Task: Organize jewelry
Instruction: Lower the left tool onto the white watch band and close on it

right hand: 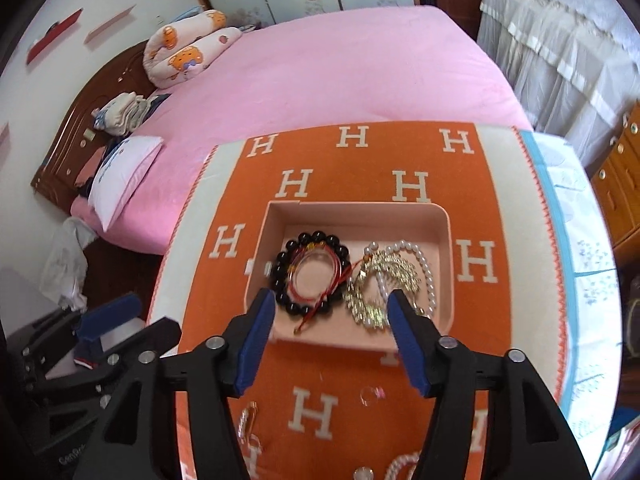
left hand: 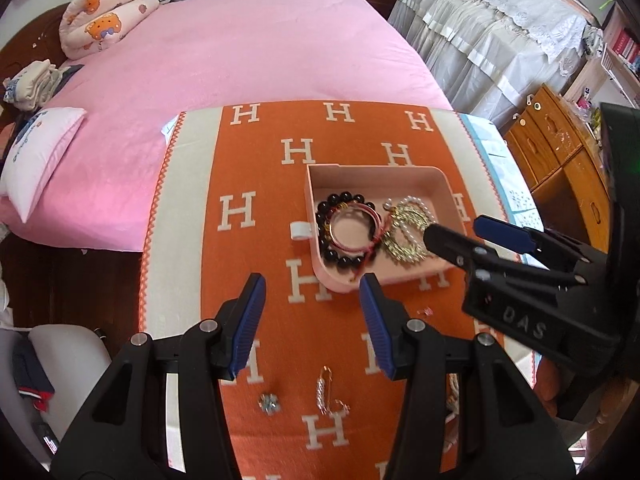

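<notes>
A pink tray sits on the orange H-patterned cloth. It holds a black bead bracelet, a thin red bangle, a gold piece and a pearl strand. My left gripper is open and empty above the cloth, near the tray's front corner. My right gripper is open and empty over the tray's front edge; it also shows in the left wrist view. A silver pin and a small blue-silver brooch lie on the cloth near me.
A tiny pink piece lies on the cloth in front of the tray. More pearls lie at the near edge. A pink bed is behind the table and a wooden cabinet stands at the right.
</notes>
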A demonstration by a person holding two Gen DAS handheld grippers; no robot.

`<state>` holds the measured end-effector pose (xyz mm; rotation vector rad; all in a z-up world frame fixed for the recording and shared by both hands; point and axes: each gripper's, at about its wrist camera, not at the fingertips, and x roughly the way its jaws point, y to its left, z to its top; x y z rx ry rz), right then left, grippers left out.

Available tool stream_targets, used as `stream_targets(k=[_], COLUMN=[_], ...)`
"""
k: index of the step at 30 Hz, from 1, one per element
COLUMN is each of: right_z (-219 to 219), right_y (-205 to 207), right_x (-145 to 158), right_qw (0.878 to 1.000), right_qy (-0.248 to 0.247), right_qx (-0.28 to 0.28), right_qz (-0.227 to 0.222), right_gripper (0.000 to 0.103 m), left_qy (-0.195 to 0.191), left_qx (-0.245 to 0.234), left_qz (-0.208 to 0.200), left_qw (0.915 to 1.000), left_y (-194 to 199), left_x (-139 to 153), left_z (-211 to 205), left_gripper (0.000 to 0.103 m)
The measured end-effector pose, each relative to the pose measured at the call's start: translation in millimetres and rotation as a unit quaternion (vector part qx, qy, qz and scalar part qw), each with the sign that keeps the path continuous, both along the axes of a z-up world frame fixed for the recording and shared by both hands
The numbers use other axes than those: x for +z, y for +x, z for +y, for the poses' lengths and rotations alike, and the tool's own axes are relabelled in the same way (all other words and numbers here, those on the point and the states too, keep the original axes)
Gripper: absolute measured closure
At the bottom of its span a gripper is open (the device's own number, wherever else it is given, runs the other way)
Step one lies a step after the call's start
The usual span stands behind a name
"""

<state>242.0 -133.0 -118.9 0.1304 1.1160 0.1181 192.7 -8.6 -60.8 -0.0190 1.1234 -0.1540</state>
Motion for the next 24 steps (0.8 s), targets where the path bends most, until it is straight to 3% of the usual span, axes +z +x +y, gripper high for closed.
stream_targets(k=[5,19,24], right_z=[5,-21,-41], right_y=[-46,-158,-192], right_x=[24,47,49], right_qw=[1.0,0.999,0.999], right_qy=[-0.015,-0.028,-0.022], right_qx=[0.015,0.004,-0.01], right_qz=[-0.021,-0.027,-0.032], right_gripper=[0.034,0.033,0.021], left_qy=[-0.005,-0.017,-0.014], left_qx=[0.005,-0.015,-0.034], left_qz=[0.007,0.005,-0.001], left_qw=[1.0,0.9997,0.9993], left_y=[-34,-122,-145], left_x=[9,22,22], left_z=[-2,-24,-41], left_gripper=[0.057,0.057,0.057])
